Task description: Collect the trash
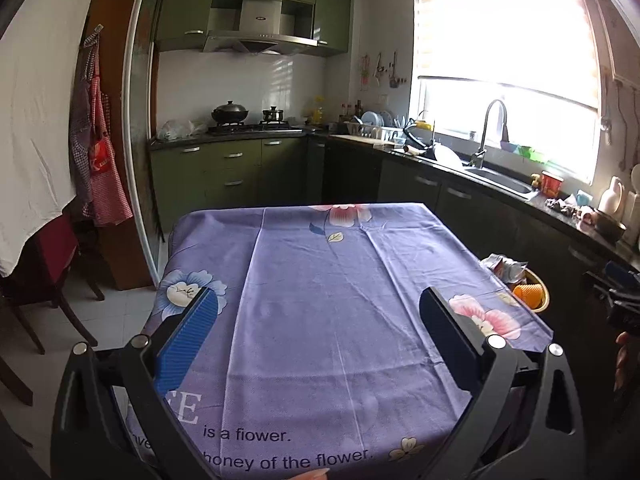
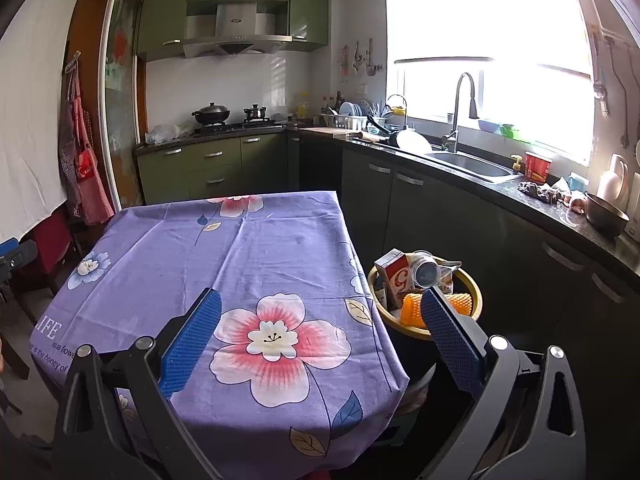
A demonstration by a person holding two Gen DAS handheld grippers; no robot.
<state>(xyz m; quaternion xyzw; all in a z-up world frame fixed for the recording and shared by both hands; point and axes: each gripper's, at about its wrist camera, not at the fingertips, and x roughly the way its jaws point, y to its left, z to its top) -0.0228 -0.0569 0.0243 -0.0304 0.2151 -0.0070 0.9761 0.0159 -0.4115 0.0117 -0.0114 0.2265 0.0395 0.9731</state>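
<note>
A table under a purple flowered cloth [image 1: 320, 300] [image 2: 224, 264] fills the middle of both views, and I see nothing lying on it. A round bin with a yellow rim [image 2: 474, 286] [image 1: 546, 294] stands by the table's right side. It holds a red and white carton [image 2: 398, 276], a clear jar [image 2: 426, 270], an orange ribbed cup [image 2: 414, 310] [image 1: 528, 294] and crumpled wrappers [image 1: 504, 266]. My left gripper [image 1: 318, 306] hangs open above the table's near half. My right gripper [image 2: 320, 310] is open over the table's near right corner, its right finger in front of the bin.
A dark counter [image 2: 500, 196] with a sink [image 2: 472, 166], a tap and dishes runs along the right. Green cabinets and a stove [image 1: 252, 128] with pots stand at the back. Chairs [image 1: 52, 280] and hanging aprons [image 1: 100, 160] are on the left. A hand's fingertip [image 1: 316, 473] shows at the bottom edge.
</note>
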